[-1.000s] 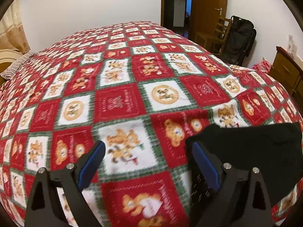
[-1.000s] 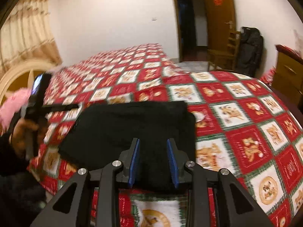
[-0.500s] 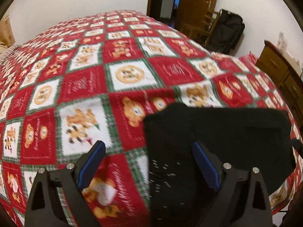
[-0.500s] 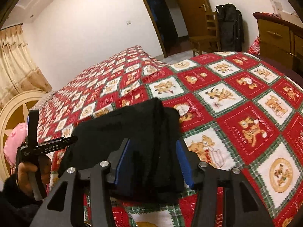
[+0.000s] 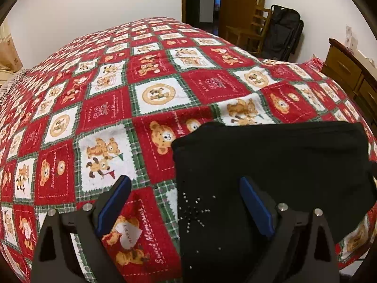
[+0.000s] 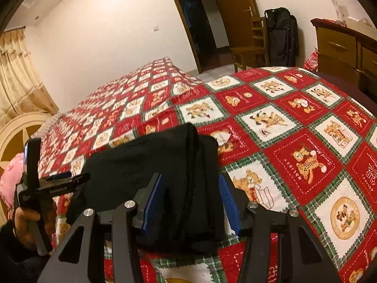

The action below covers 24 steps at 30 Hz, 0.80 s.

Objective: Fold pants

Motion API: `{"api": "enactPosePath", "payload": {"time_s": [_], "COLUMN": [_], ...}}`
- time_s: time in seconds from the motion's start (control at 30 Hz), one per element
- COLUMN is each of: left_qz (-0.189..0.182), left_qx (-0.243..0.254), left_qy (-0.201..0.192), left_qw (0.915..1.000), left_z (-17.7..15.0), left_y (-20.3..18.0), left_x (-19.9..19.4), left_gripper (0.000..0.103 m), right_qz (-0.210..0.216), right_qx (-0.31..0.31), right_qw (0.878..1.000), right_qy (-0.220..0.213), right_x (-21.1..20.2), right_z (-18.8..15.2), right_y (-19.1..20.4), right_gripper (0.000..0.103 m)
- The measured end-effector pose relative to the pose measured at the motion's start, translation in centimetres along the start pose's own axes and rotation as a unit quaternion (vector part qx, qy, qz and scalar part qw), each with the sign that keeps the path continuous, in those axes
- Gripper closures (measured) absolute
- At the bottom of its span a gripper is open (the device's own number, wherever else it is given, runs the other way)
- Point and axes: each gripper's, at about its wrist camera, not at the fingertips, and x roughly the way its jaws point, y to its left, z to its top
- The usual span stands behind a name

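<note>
Folded black pants lie on the red bear-patterned bedspread near its front edge, with small shiny studs on the near left part. My left gripper hangs open and wide just above the pants' left edge, which runs between its blue pads. In the right wrist view the pants stretch leftward, and their right folded end sits between the jaws of my right gripper. Those jaws stand apart and do not squeeze the cloth. A hand holds the left gripper at the pants' far left end.
A wooden chair and a black bag stand by the brown door at the back. A wooden dresser is to the right of the bed. A pink cushion and a cream headboard are at the left.
My left gripper has moved right until the pants' left edge lies between its fingers. The right gripper's jaws have widened around the pants' end, and it has rolled.
</note>
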Motion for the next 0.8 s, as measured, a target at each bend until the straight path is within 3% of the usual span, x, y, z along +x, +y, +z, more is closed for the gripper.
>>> {"api": "enactPosePath", "payload": {"time_s": [0.17, 0.23, 0.43, 0.8], "left_qz": [-0.044, -0.046, -0.09, -0.092], "left_qx": [0.012, 0.013, -0.063, -0.053], "left_qy": [0.0, 0.013, 0.042, 0.03], "left_qw": [0.9989, 0.9988, 0.9931, 0.9939], "left_z": [-0.5, -0.8, -1.2, -1.5], "left_y": [-1.0, -1.3, 0.1, -0.4], "left_x": [-0.6, 0.1, 1.2, 1.4], "left_gripper": [0.007, 0.007, 0.001, 0.0], "right_qz": [0.004, 0.009, 0.008, 0.025], "right_qx": [0.026, 0.035, 0.051, 0.068], "right_qw": [1.0, 0.999, 0.999, 0.997], "right_qy": [0.008, 0.007, 0.008, 0.013], "right_x": [0.5, 0.5, 0.9, 1.4], "right_z": [-0.2, -0.2, -0.3, -1.3], "right_y": [-0.7, -1.0, -1.7, -2.2], "right_gripper": [0.052, 0.052, 0.048, 0.047]}}
